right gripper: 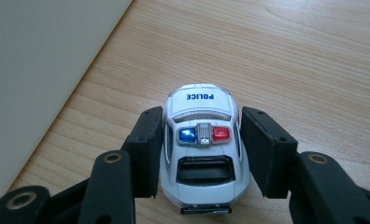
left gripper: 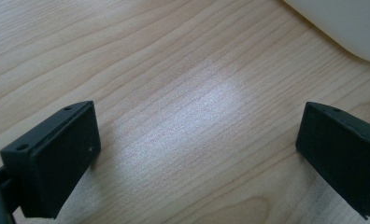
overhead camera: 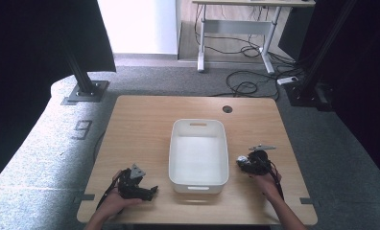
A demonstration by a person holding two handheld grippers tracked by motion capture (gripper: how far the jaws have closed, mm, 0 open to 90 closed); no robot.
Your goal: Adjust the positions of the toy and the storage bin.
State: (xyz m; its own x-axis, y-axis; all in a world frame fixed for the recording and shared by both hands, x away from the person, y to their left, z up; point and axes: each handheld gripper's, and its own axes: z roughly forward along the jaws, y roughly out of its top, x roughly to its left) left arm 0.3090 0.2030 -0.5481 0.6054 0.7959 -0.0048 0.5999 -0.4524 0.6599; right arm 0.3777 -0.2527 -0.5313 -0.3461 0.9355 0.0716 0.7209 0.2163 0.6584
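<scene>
Grasp step: car (right gripper: 202, 154) is clamped between right gripper (right gripper: 202, 149) jaws, on the table just right of the bin (overhead camera: 198, 184). Left gripper (left gripper: 197, 149) is held apart, empty. Next, probably: lift needed, then carry over the rim.

I read "POLICE" in dark blue capitals on the white toy car (right gripper: 202, 154), on its front end; from the right gripper view the word stands upside down. On the grey floor mat (overhead camera: 49, 143) left of the table I make out a large dark "9".
</scene>
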